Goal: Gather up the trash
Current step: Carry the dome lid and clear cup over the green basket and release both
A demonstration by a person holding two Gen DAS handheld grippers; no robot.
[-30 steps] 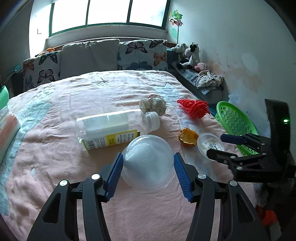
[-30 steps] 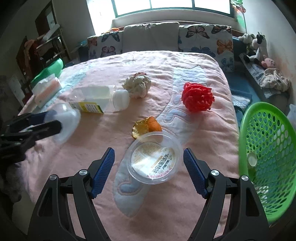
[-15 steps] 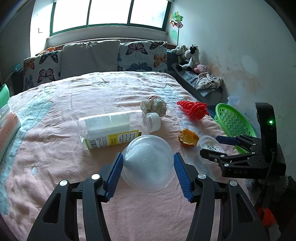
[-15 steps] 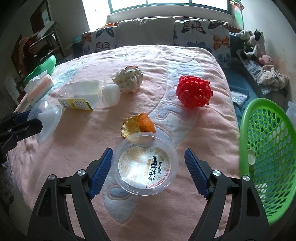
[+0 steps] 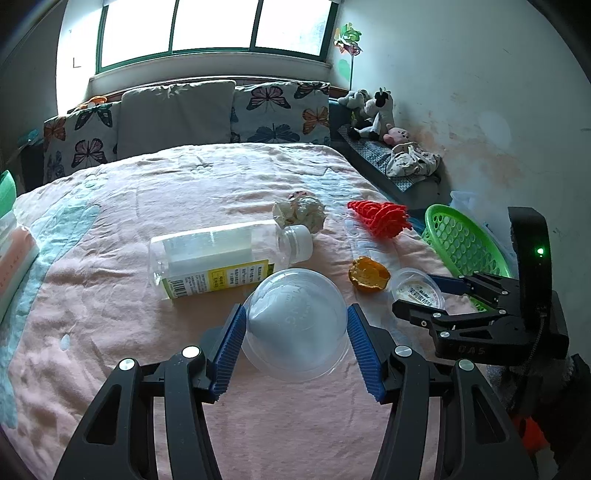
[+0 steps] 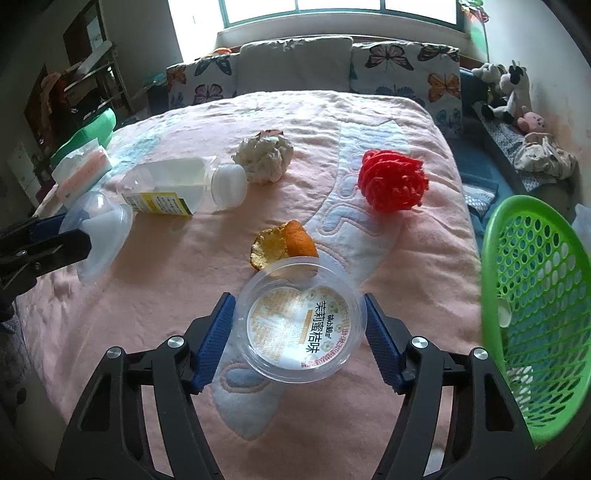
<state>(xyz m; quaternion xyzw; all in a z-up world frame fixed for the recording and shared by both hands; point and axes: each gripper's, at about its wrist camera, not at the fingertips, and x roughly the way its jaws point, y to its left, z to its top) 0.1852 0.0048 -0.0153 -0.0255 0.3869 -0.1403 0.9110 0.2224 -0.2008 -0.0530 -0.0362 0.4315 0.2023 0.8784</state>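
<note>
Two ribbed-padded tongs: left (image 5: 293, 341) clamps clear dome lid (image 5: 295, 321); right (image 6: 299, 338) closing around round cup (image 6: 301, 321).

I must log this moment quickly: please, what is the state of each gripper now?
Left gripper: shut on the clear dome lid.
Right gripper: jaws closing around the clear plastic cup; firm contact cannot be told.

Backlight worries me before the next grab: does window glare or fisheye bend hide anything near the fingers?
Left wrist: window blown out, dome lid clearly lit. Right wrist: printed cup sharp, green basket bowed at the edge.
</note>
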